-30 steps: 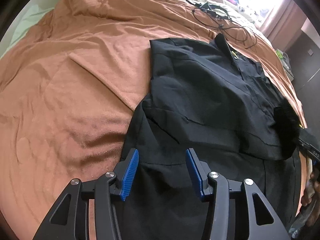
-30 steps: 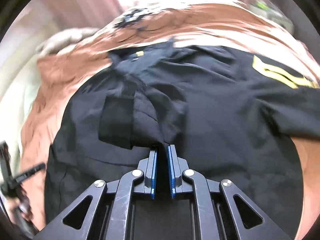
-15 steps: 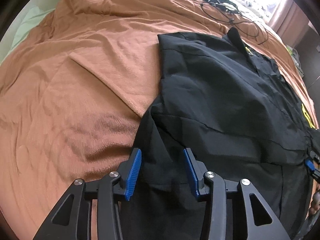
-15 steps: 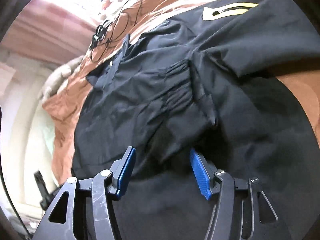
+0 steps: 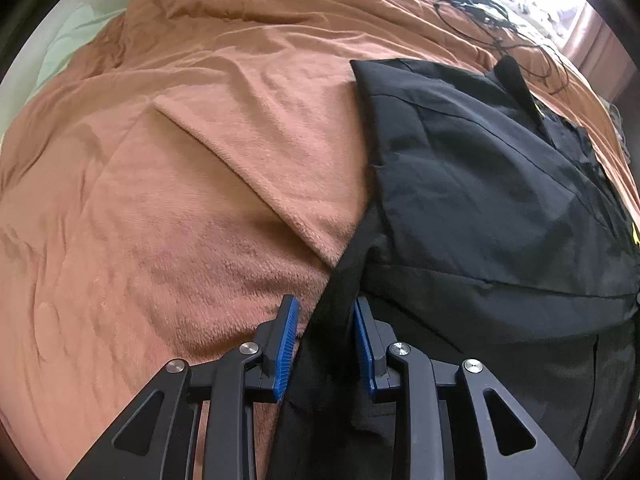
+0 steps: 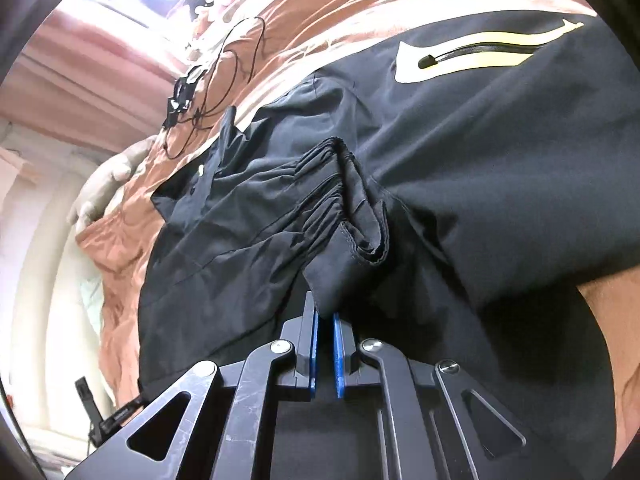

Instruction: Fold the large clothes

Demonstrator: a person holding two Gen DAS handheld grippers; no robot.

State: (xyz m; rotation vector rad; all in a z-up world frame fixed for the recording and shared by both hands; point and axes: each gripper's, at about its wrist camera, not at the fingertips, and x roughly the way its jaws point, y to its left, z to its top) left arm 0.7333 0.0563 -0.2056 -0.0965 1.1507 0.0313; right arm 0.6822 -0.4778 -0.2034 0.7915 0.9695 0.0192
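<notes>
A large black jacket [image 5: 480, 184] with yellow pocket trim lies spread on an orange blanket [image 5: 180, 160] on a bed. My left gripper [image 5: 325, 312] has its blue pads around the jacket's left hem edge, with a fold of black cloth between them and a small gap on the left pad side. In the right wrist view the jacket [image 6: 500, 152] fills the frame. My right gripper [image 6: 324, 320] is shut on the gathered sleeve cuff [image 6: 344, 216], which bunches up just beyond the fingertips.
A black cable with a small device [image 5: 480, 0] lies on the blanket beyond the collar; it also shows in the right wrist view [image 6: 200, 88]. Pink curtains [image 6: 80, 52] and a bright window stand behind the bed. A pale green sheet [image 5: 72, 36] edges the blanket.
My right gripper, open half a second ago, has shut on the sleeve cuff. My left gripper has moved to the jacket's left edge and narrowed around the hem.
</notes>
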